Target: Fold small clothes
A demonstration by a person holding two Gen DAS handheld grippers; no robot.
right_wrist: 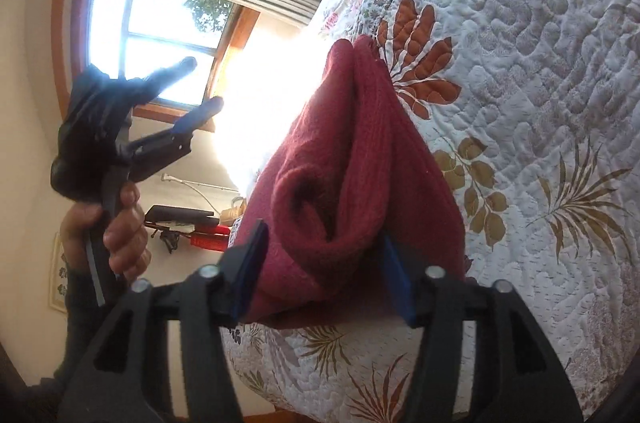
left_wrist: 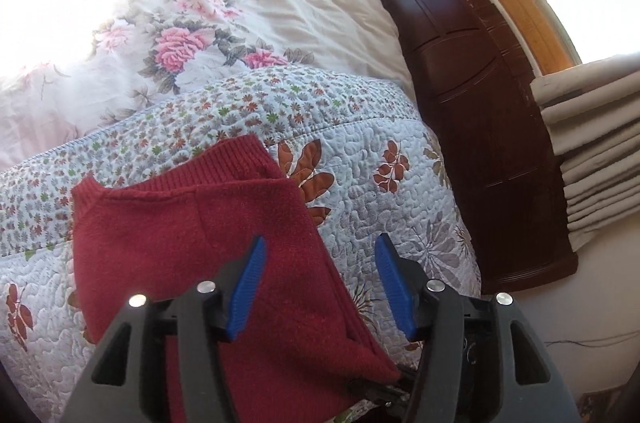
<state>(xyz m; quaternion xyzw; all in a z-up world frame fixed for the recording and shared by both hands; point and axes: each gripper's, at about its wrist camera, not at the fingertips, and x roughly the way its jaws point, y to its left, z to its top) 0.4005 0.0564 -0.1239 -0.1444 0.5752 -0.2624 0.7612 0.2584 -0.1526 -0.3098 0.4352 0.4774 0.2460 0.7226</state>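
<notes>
Okay, no brand, label or readable writing is showing anywhere in either view. I'm watching the red knit garment (left_wrist: 200, 231) lying folded on the quilted bedspread (left_wrist: 380, 191) near the edge of the bed, ribbed hem pointing toward the floral duvet (left_wrist: 180, 35). My left tongs (left_wrist: 318, 255) are hanging spread wide, blue pads apart, nothing between them; the garment is passing under the left finger only, and I cannot tell if it's touching. In the right wrist view the left tongs (right_wrist: 202, 85) are showing again, released in the air by the window (right_wrist: 160, 35), a hand (right_wrist: 116, 223) wrapping the handle. My right tongs (right_wrist: 324, 239) are grasping a bunched fold of the red knit garment (right_wrist: 360, 163), cloth filling the gap and bulging past both pads.

Hard to make out: sun glare is washing out the middle of the right view and the far left of the duvet. The garment's near end is getting hidden behind the tong bodies in both views. Dark and red clutter on the floor (right_wrist: 188, 223) is too blurry to name. The dark wood headboard (left_wrist: 472, 83) and folded curtain (left_wrist: 592, 151) are getting cut by the fisheye rim.
</notes>
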